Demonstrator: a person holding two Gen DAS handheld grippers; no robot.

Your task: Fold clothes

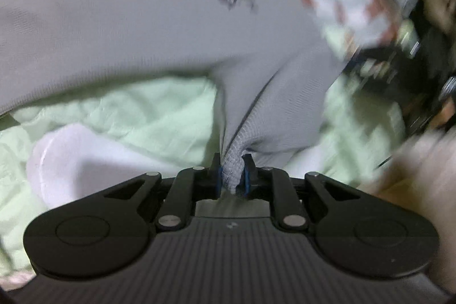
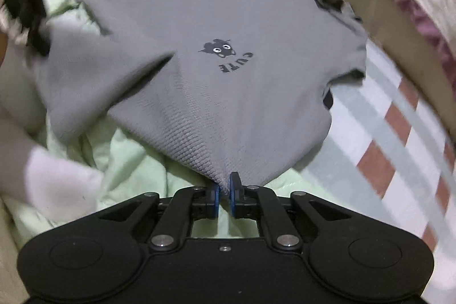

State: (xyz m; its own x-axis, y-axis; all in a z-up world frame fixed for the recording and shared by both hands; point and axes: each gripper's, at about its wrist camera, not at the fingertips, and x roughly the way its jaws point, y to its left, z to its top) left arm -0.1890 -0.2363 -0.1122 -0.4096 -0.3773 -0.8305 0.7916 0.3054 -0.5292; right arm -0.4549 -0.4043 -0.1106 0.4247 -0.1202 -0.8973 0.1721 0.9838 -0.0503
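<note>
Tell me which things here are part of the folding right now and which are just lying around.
In use:
grey shirt, stretched out
left gripper, shut on its ribbed edge
right gripper, shut on another edge

Lying about:
pale green bedding
white garment
checked cloth

Grey waffle-knit top with a small dark cartoon print (image 2: 199, 70) hangs spread ahead of both tools. Left tool (image 1: 233, 175) clamps a bunched edge of it; right tool (image 2: 224, 194) pinches its lowest corner. Below the top lies a pale green crumpled sheet (image 2: 128, 161). A white sock (image 1: 65, 158) rests on that sheet, left of the left tool. A checked white-and-brown blanket (image 2: 384, 138) lies right of the sheet.
</note>
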